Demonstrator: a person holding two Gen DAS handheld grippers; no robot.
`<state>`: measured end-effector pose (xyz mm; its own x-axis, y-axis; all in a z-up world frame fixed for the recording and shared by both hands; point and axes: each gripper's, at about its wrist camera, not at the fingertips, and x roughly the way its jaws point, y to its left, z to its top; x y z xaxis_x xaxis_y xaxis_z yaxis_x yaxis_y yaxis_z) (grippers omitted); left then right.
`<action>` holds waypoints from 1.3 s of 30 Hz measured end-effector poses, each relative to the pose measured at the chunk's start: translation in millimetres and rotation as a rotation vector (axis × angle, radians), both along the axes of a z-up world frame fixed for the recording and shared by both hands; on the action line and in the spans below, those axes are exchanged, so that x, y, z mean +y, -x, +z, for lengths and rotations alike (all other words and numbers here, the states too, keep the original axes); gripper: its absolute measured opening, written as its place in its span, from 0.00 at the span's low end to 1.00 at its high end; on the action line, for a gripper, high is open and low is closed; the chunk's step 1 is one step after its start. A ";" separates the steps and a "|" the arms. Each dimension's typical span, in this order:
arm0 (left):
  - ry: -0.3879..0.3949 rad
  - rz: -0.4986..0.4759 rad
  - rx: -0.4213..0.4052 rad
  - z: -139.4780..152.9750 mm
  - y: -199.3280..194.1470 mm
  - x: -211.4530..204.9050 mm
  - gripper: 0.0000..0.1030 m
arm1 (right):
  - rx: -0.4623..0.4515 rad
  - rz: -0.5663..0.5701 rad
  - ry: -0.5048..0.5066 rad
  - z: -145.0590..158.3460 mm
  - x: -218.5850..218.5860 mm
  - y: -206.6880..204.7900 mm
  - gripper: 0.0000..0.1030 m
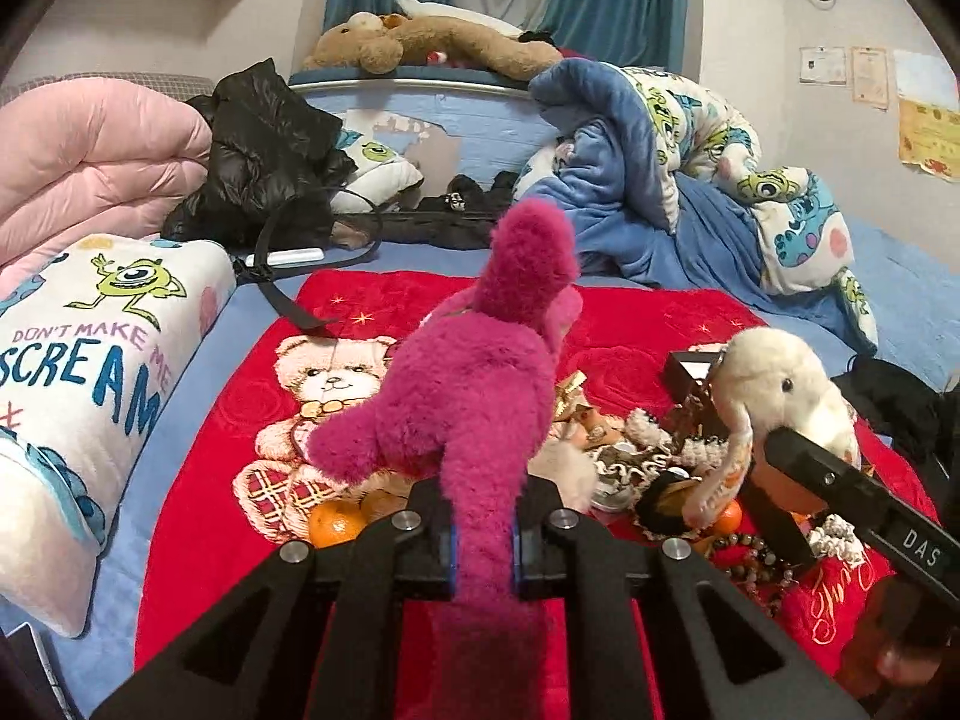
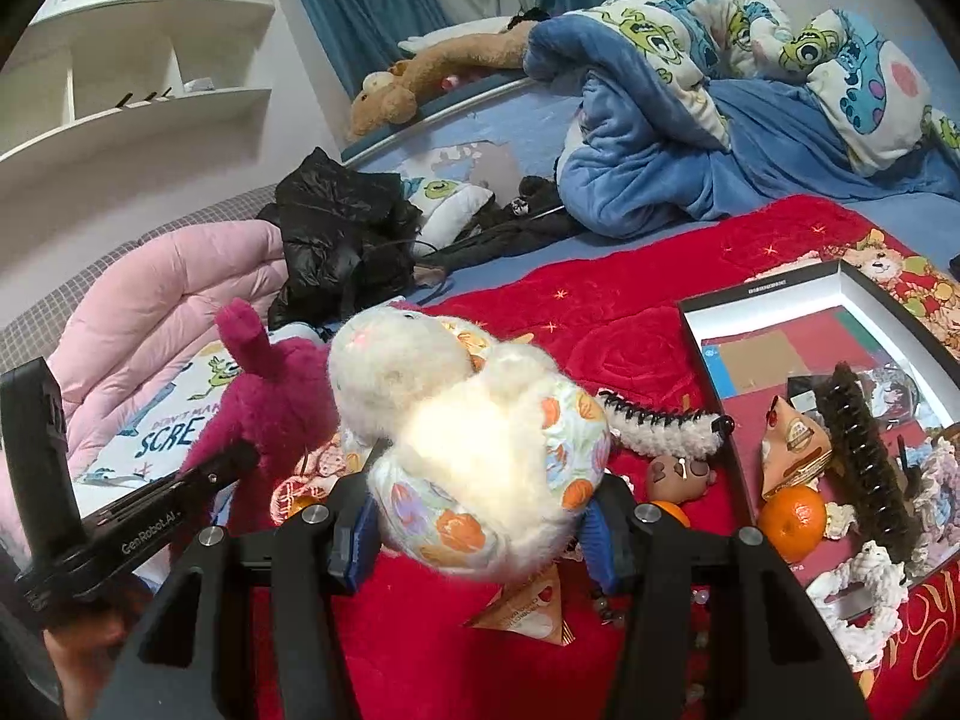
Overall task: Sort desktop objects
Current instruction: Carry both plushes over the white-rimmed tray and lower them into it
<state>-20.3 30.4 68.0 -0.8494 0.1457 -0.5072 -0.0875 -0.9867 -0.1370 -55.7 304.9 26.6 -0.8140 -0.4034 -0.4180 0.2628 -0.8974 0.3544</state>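
My left gripper is shut on a limb of a magenta plush toy, which hangs lifted above the red blanket. My right gripper is shut on a cream plush toy with an orange-patterned belly, held off the blanket. The cream plush toy also shows at the right of the left wrist view, and the magenta plush toy at the left of the right wrist view. Each gripper's black body appears in the other's view.
A shallow black-rimmed box on the right holds a hair claw, an orange and snack packets. Oranges, beads and small trinkets litter the red blanket. Pillows, a pink quilt and a black jacket line the left.
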 end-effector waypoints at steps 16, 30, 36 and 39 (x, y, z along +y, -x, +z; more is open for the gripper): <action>0.048 -0.218 0.005 5.6 -11.0 121.0 0.11 | 0.024 -0.121 -0.001 13.8 78.7 -17.7 0.51; -0.023 -0.371 0.015 16.1 10.9 256.6 0.11 | 0.043 -0.345 -0.057 13.6 209.8 -42.1 0.52; 0.001 -0.354 0.007 20.5 44.7 281.9 0.11 | 0.046 -0.360 -0.057 14.6 212.6 -22.0 0.52; -0.001 -0.361 -0.018 18.8 65.7 291.5 0.11 | 0.038 -0.369 -0.069 14.5 213.9 -10.2 0.52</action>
<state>-86.0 321.9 86.7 -0.7336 0.4356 -0.5216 -0.4281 -0.8923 -0.1431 -45.5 518.8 41.1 -0.9146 -0.0516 -0.4010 -0.0715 -0.9556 0.2860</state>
